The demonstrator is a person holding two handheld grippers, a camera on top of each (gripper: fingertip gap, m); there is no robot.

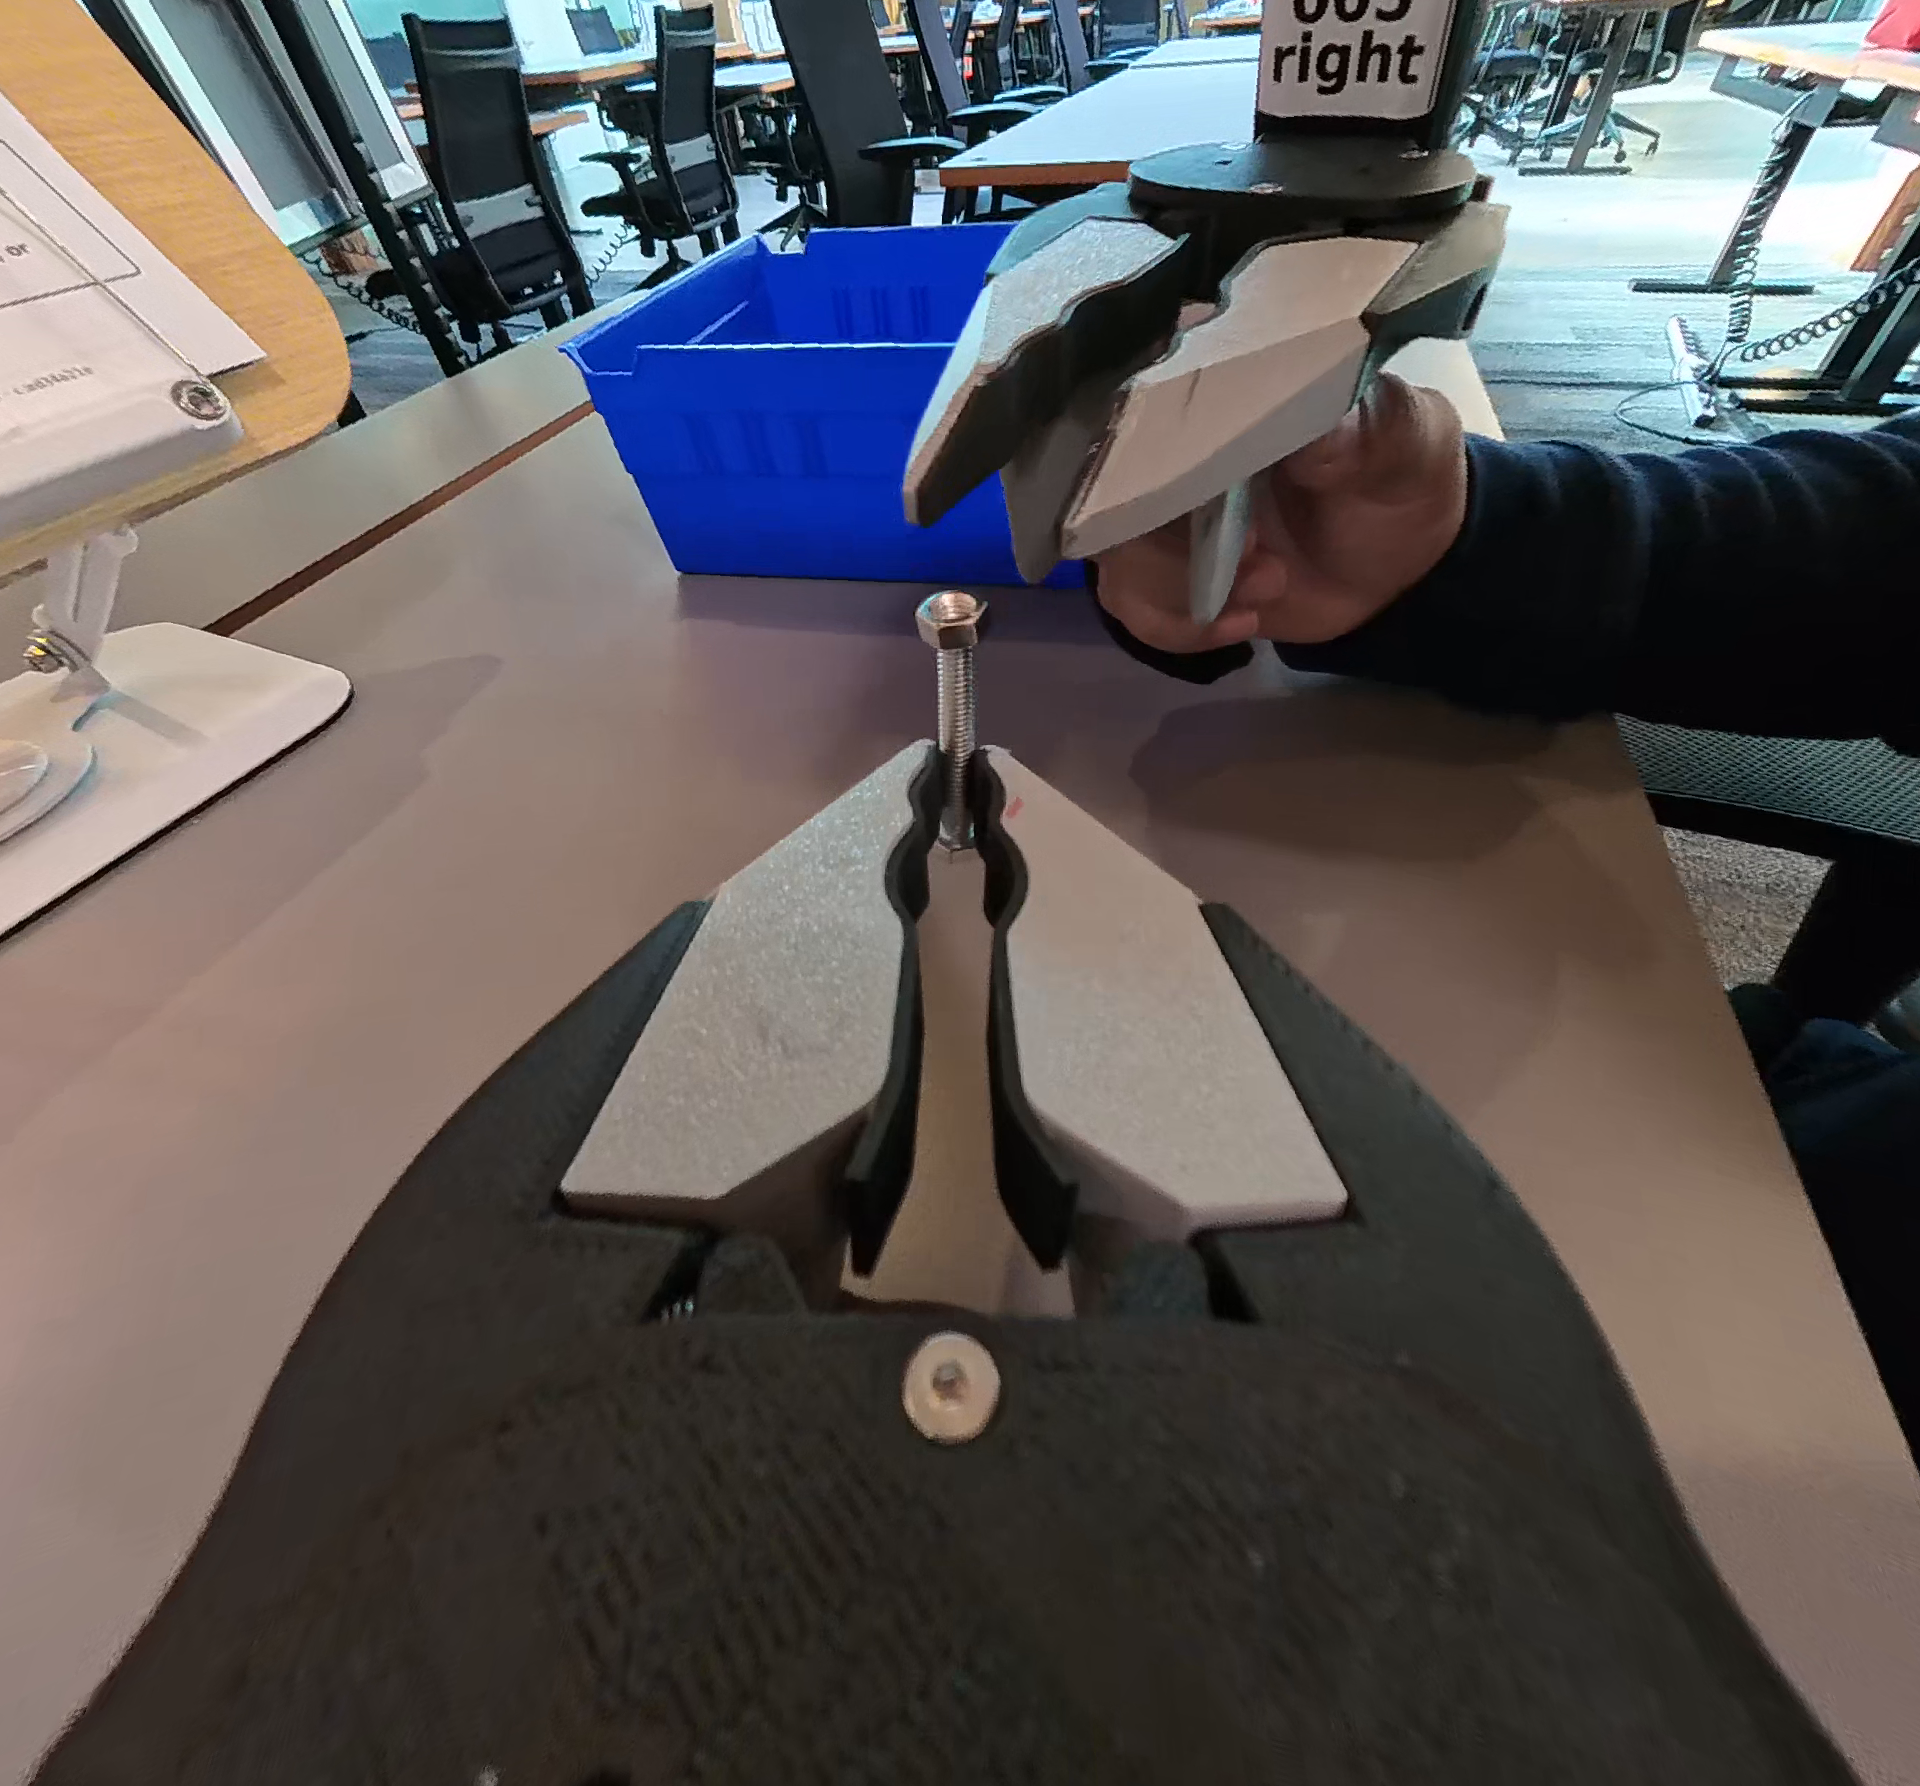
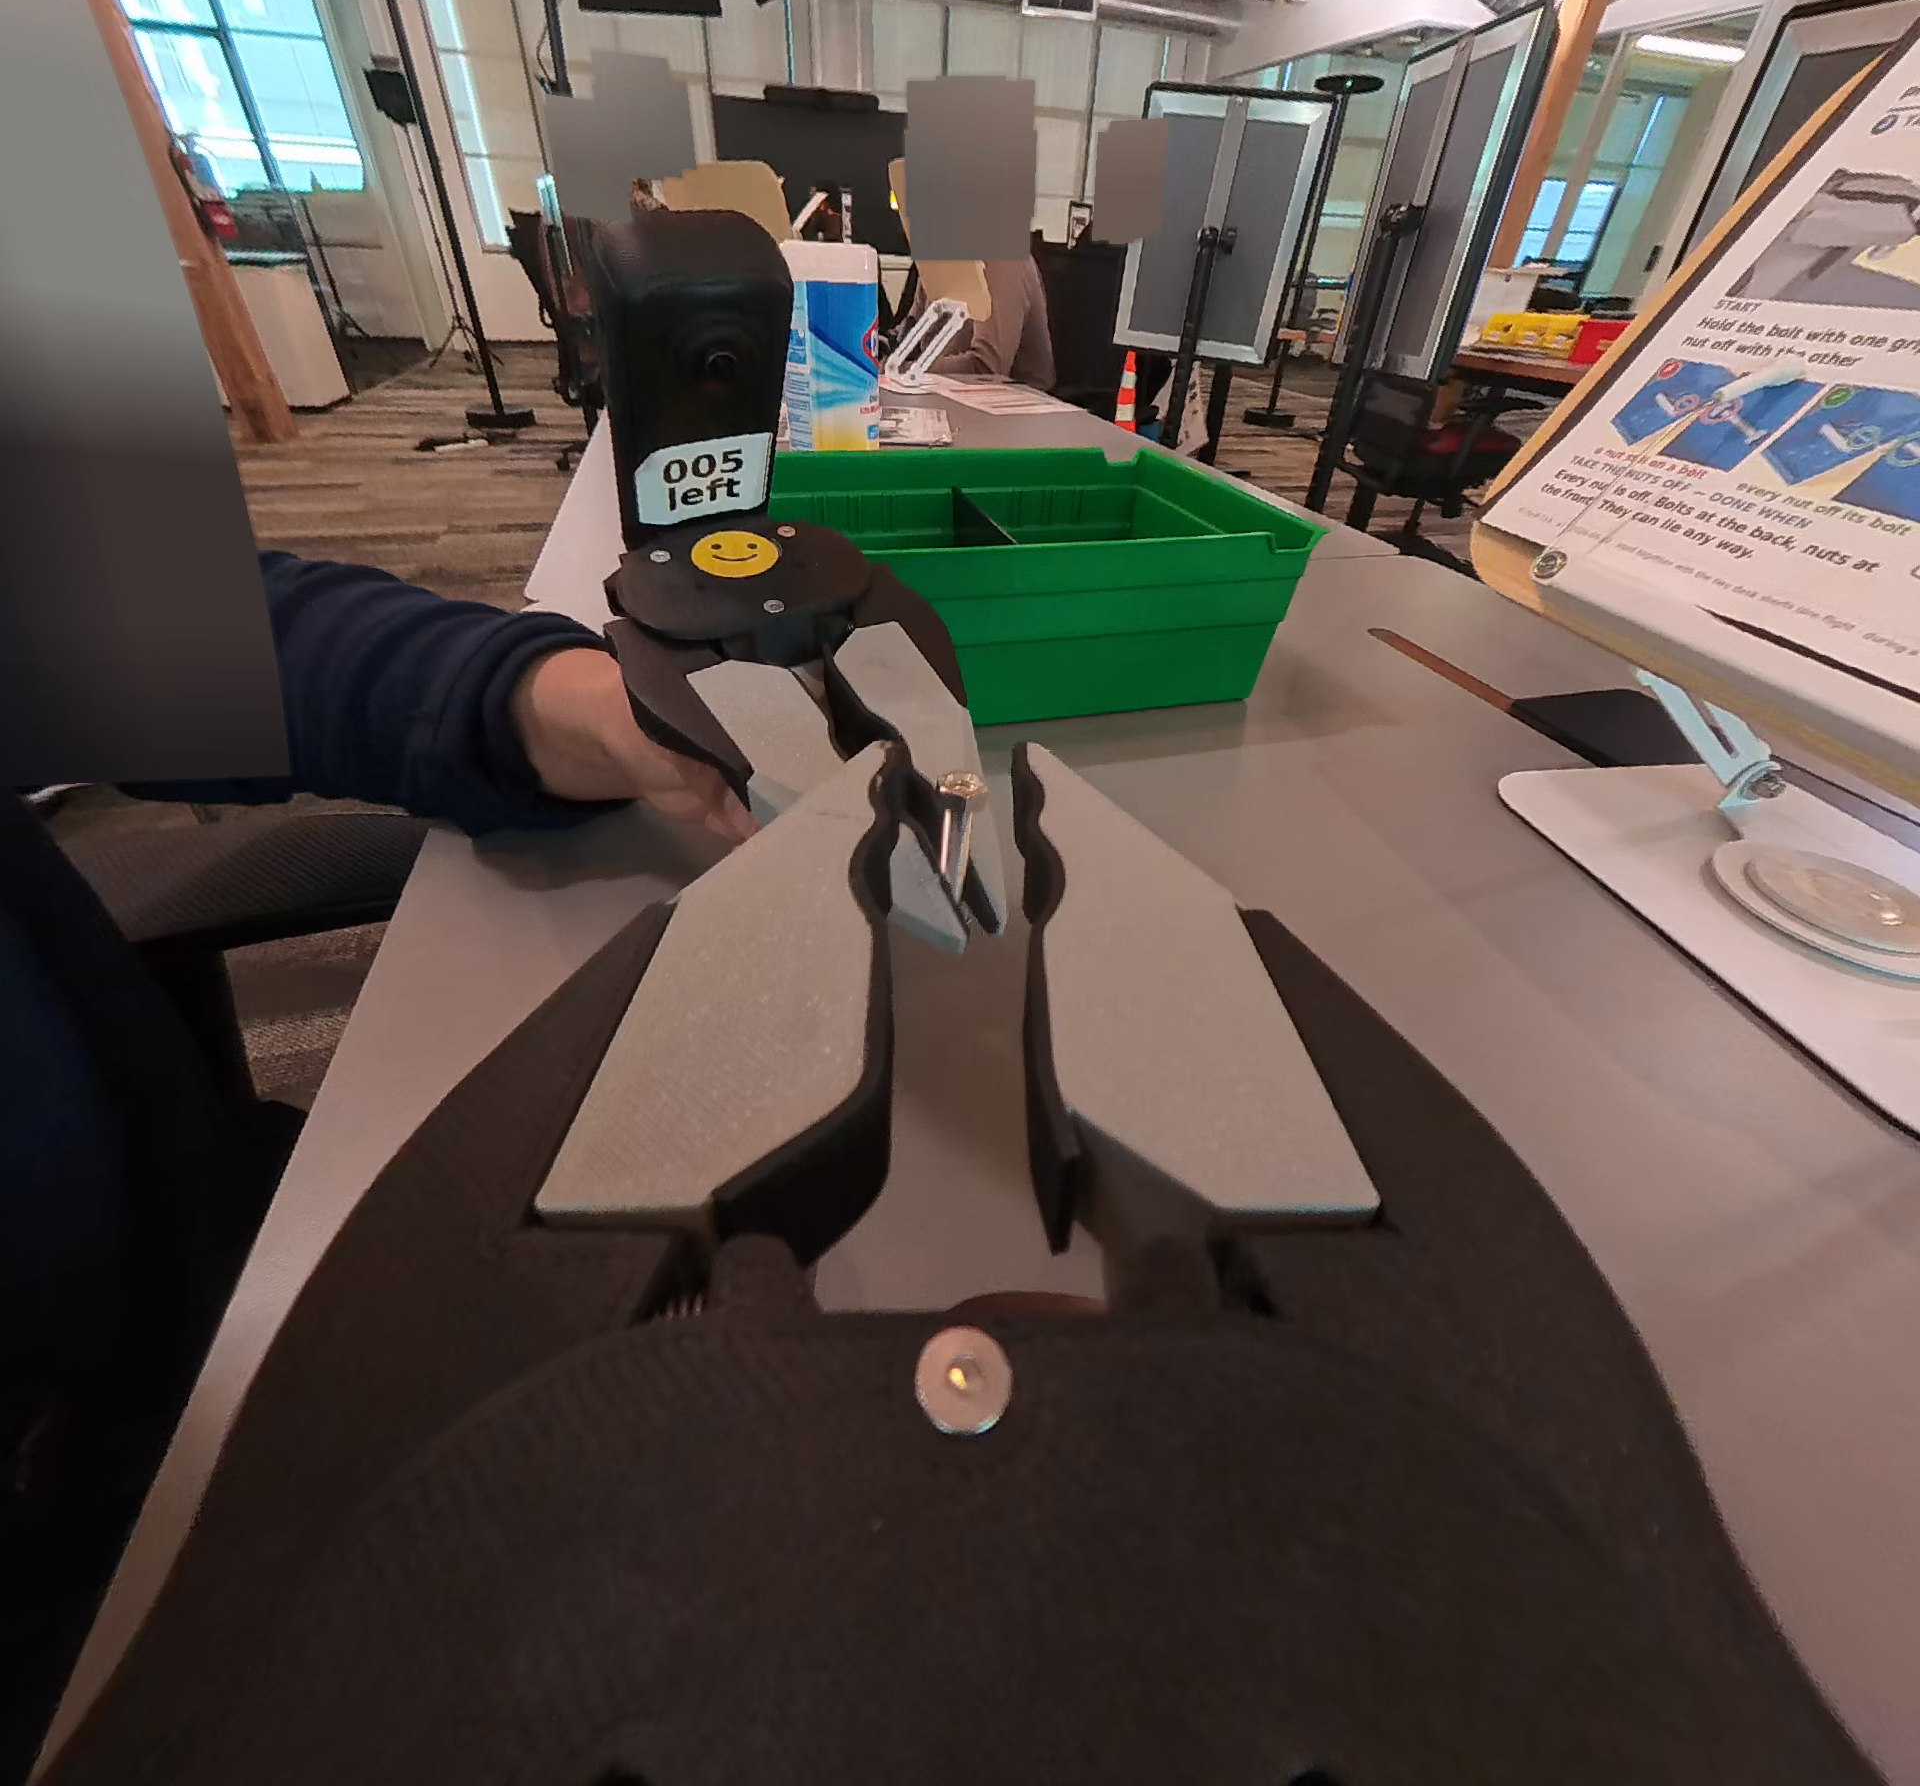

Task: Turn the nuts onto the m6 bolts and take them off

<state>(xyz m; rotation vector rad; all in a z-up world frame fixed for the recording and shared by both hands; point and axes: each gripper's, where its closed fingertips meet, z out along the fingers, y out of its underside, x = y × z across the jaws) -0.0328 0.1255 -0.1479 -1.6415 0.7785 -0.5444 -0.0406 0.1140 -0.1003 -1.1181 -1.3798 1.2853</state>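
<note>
My left gripper (image 1: 957, 762) is shut on a silver bolt (image 1: 956, 697) and holds it upright just above the grey table (image 1: 499, 822). A hex nut (image 1: 949, 616) sits at the bolt's top end. My right gripper (image 1: 987, 536) is open and empty, hovering a little above and to the right of the nut without touching it. In the right wrist view the right gripper (image 2: 954, 754) stands open, with the nut (image 2: 958, 786) and bolt (image 2: 954, 843) seen between its tips. The left gripper (image 2: 964, 928) pinches the bolt's lower part there.
A blue bin (image 1: 790, 427) stands behind the bolt. A green bin (image 2: 1039, 614) with a divider stands on the far side, with a wipes canister (image 2: 831, 344) behind it. An instruction board on a white stand (image 2: 1714, 510) is at the table's side. Hands in dark sleeves hold both grippers. The gap from one gripper's tips to the other's is roughly 5 centimeters.
</note>
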